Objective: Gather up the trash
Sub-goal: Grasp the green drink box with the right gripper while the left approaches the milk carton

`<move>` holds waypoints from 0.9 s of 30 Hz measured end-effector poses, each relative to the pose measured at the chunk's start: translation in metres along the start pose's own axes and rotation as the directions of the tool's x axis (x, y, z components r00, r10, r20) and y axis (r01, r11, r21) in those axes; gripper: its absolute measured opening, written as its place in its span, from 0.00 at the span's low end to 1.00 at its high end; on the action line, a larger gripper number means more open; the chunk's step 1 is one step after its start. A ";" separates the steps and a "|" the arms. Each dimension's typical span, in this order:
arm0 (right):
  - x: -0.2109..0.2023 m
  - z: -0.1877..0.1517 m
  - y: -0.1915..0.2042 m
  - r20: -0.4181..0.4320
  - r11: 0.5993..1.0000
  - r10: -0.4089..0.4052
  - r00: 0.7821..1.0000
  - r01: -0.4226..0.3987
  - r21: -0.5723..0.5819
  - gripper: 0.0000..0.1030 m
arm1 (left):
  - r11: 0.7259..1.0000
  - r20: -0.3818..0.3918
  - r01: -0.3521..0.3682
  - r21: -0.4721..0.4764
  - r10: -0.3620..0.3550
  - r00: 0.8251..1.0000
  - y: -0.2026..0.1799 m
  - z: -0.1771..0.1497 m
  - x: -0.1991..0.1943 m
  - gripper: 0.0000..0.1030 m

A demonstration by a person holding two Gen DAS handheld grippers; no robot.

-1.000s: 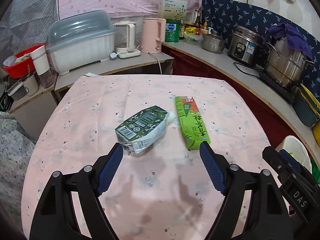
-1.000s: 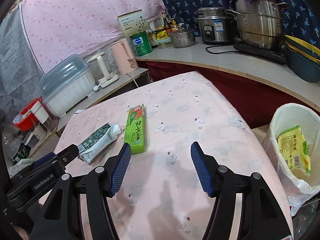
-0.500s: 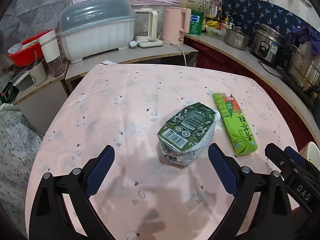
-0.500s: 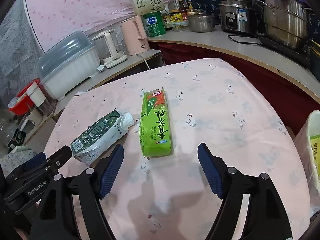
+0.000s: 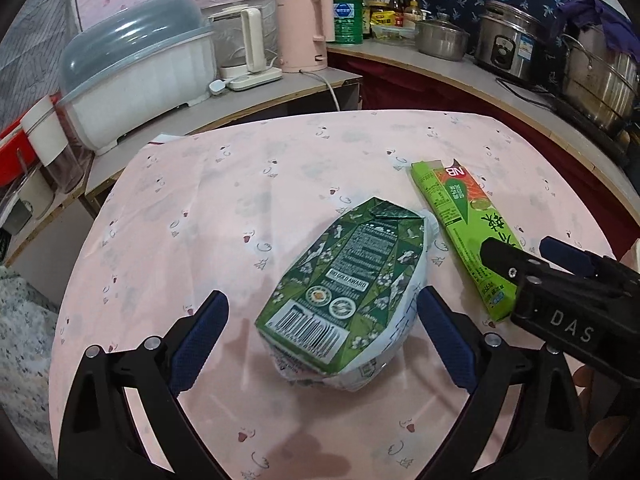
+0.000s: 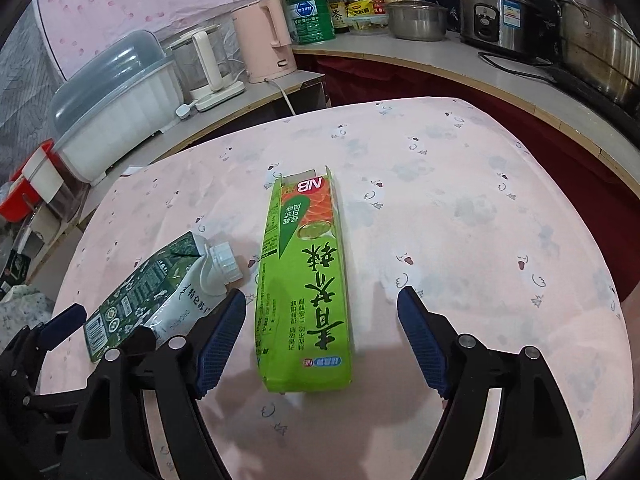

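Observation:
A crumpled dark green milk carton with a white cap lies on the pink table; it also shows in the right wrist view. My left gripper is open, its fingers on either side of the carton's near end, not touching. A flat bright green tea box lies beside the carton; it also shows in the left wrist view. My right gripper is open with its fingers on either side of the box's near end.
The pink tablecloth covers a small table. Behind it a counter holds a white dish box, kettles, pots and a rice cooker. The counter edge curves along the right.
Both grippers have moved forward and down toward the table. The left now straddles the milk carton and the right straddles the green tea box. The bin has left the right view.

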State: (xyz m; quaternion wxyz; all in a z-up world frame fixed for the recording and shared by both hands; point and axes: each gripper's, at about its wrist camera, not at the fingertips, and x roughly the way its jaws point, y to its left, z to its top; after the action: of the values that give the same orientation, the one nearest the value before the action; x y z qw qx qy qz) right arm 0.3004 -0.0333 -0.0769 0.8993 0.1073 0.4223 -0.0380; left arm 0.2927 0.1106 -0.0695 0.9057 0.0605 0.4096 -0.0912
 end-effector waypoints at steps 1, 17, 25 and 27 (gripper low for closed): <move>0.003 0.001 -0.001 -0.006 1.000 0.002 1.000 -0.002 0.000 0.73 | 1.000 -0.001 0.003 0.012 -0.003 1.000 -0.003 0.002 0.003 0.88; 0.020 0.002 -0.003 -0.029 1.000 -0.002 1.000 0.002 -0.016 0.39 | 0.995 -0.015 0.082 0.058 -0.081 0.997 -0.014 -0.001 0.013 0.72; -0.011 -0.007 -0.024 -0.002 0.998 0.031 1.000 -0.031 0.051 0.26 | 0.993 -0.004 0.108 0.036 -0.108 0.994 -0.021 -0.009 -0.012 0.59; -0.021 -0.013 -0.029 0.012 0.997 0.038 0.999 -0.038 0.062 0.25 | 0.991 -0.014 0.129 0.035 -0.129 0.992 -0.025 -0.009 -0.020 0.30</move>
State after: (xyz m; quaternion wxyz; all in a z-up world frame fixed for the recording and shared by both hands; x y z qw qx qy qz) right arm 0.2723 -0.0588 -0.0732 0.8984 0.1431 0.4138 -0.0347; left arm 0.2673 0.0899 -0.0615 0.8942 0.0506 0.4164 -0.1563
